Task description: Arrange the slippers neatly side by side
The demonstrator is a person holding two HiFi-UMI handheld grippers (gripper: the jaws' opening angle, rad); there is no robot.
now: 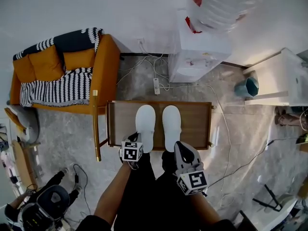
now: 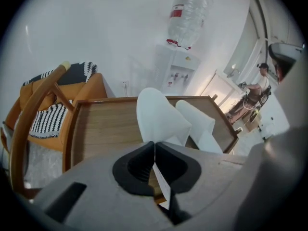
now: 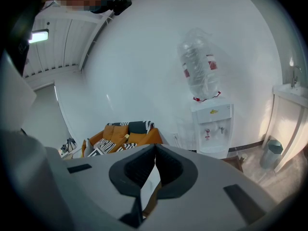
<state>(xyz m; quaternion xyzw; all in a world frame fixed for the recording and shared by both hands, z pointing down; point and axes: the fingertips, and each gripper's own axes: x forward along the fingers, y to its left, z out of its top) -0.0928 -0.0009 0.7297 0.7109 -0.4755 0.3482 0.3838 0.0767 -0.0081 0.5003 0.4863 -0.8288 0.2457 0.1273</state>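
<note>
Head view: left slipper [image 1: 145,126] and right slipper [image 1: 171,126] lay parallel, 6-to-12, heels at 12 o'clock of left gripper [image 1: 138,139] and right gripper [image 1: 169,158]. Both jaws were closed and looked empty.

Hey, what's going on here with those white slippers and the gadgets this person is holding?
A person holds a two-jaw gripper in each hand over a low wooden table. Two white slippers lie on it side by side, toes pointing away. The left gripper, jaws together, sits by the heel of the left slipper. The right gripper, also shut, is further back, pointing up at the wall.
</note>
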